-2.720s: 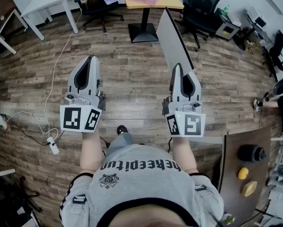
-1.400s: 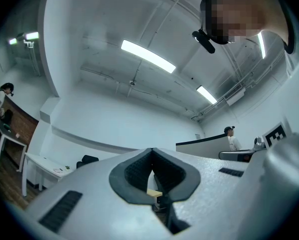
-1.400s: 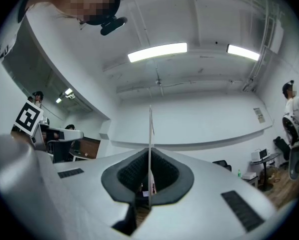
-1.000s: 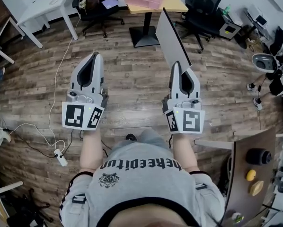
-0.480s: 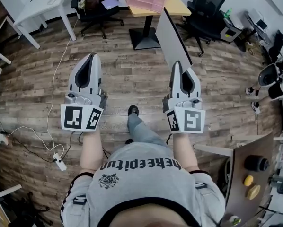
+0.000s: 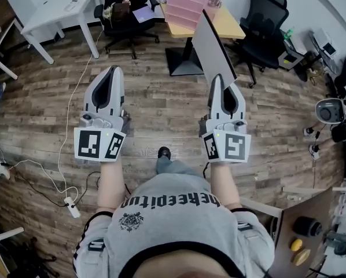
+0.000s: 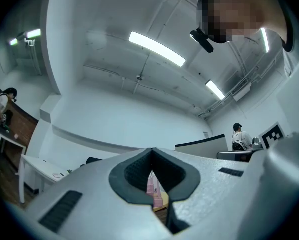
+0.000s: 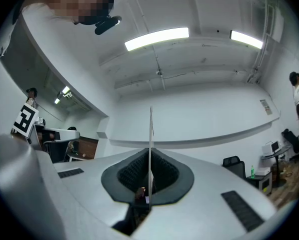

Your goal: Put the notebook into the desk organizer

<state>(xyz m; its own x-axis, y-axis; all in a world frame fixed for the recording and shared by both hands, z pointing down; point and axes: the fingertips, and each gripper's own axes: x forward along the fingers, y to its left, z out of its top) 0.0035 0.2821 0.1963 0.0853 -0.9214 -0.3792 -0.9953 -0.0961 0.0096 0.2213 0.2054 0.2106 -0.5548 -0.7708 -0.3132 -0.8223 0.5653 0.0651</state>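
In the head view my right gripper (image 6: 217,79) is shut on the lower edge of a thin grey notebook (image 6: 210,45), which stands upright and leans away toward the far table. The right gripper view shows the notebook (image 8: 150,129) edge-on as a thin line pinched between the dark pads of that gripper (image 8: 150,154). A pink desk organizer (image 6: 187,4) stands on a yellow table (image 6: 231,29) ahead, well beyond the notebook. My left gripper (image 6: 114,69) is shut and holds nothing; a slit under its closed tips (image 7: 152,151) shows the pink organizer (image 7: 152,186).
Black office chairs (image 6: 127,7) (image 6: 268,16) flank the yellow table. A white desk (image 6: 57,7) stands at the far left. A white cable and power strip (image 6: 72,206) lie on the wood floor. A brown table (image 6: 289,225) sits at the bottom right.
The person has stepped forward: the yellow table and pink organizer have come nearer and lower in view. Both grippers keep their pose, the right still gripping the notebook.
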